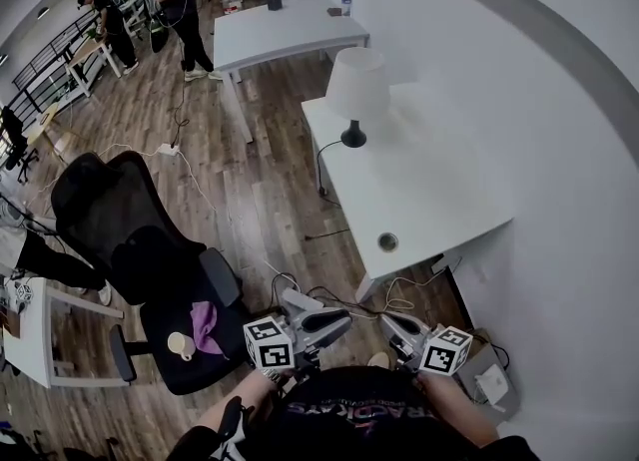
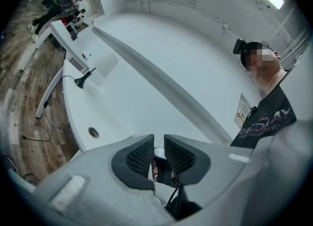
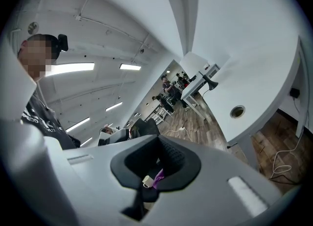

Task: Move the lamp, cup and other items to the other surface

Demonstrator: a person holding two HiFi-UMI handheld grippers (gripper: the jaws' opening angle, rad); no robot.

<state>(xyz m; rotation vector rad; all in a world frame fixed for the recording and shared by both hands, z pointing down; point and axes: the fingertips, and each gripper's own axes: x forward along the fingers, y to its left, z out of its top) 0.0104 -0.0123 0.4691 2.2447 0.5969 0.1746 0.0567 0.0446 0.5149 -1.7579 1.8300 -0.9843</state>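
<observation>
**Both claws empty, lamp on the desk, cup on the chair**

The white-shaded table lamp with a black base point(image 1: 355, 90) stands upright at the far end of the near white rectangular desk point(image 1: 424, 195), with its cord trailing off the desk's left edge. The rest of that desk shows only a round cable hole near its near edge. The small beige cup point(image 1: 181, 345) sits on the seat of the black office chair point(image 1: 100, 205), to the left of the desk. A crumpled purple item point(image 1: 205, 327) lies just beside the cup; what it is made of is hard to tell.

The left claw point(image 2: 159, 144) has its jaws a narrow gap apart with nothing between them. The right claw point(image 3: 157, 140) looks drawn together, also on nothing. Both are held close to the person's body, near the desk's near end and well apart from the lamp and the cup.

Neither claw carries anything, so no transfer is in hand. The lamp and the cup rest on different surfaces, so the job looks at most partly done. Which surface is the goal cannot be read here. A second white desk point(image 1: 290, 35) stands farther off with a few small objects on it.
</observation>
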